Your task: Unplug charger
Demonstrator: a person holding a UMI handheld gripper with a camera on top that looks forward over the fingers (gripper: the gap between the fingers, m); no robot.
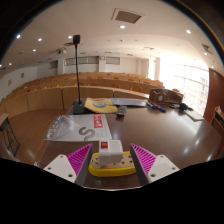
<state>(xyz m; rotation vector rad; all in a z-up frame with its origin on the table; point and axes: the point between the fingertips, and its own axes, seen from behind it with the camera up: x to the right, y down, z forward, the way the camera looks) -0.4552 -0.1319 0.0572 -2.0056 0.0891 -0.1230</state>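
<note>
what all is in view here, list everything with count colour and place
charger: 1, white block with a small red mark, seated on top of the yellow base, between the fingers with a gap each side
yellow base: 1, yellow, on the table between the fingers
table: 1, dark brown, under everything
plastic bag: 1, clear with red print, on the table beyond the left finger
yellow item: 1, yellow with pale patch, farther back near mid table
dark bag: 1, dark brown, far right end of the table
stand: 1, black pole with a dark head, at the table's far side
gripper: 1, magenta pads on white fingers, open around the charger
</note>
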